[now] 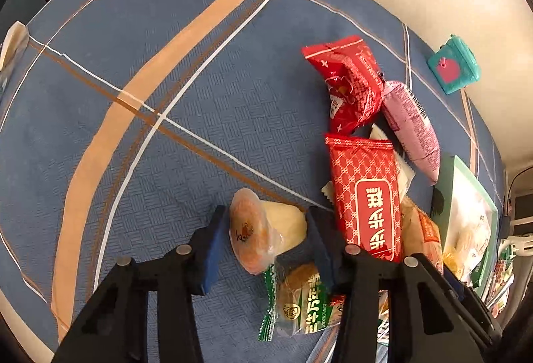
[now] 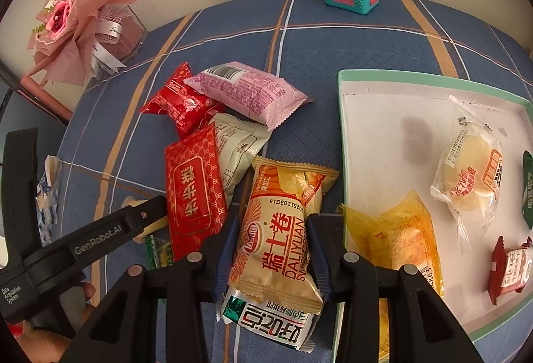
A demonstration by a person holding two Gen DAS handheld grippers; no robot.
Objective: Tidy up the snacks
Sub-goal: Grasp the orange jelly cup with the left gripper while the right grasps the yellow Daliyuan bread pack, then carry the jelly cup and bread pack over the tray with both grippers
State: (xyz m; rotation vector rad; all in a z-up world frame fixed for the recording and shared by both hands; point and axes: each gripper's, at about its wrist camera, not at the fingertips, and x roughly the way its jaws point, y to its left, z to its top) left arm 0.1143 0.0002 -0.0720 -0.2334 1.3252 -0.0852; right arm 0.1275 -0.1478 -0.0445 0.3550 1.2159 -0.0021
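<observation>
My left gripper (image 1: pixel 266 229) stands open around a clear-wrapped cake (image 1: pixel 263 228) on the counter (image 1: pixel 166 96), my right gripper (image 2: pixel 271 241) brackets the orange roll packet (image 2: pixel 283 229) beside the tray (image 2: pixel 343 143), contact unclear, and lower packets are cut off.

Right gripper (image 2: pixel 271 258) straddling Swiss roll packet (image 2: pixel 278 236), box (image 2: pixel 343 143) beside

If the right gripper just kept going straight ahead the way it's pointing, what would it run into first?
The right gripper already straddles the Swiss roll packet, jaws open either side. Pushed straight on, it would slide along that packet; next in line looks like the white packet, then the pink packet, though depth is hard to judge.
</observation>
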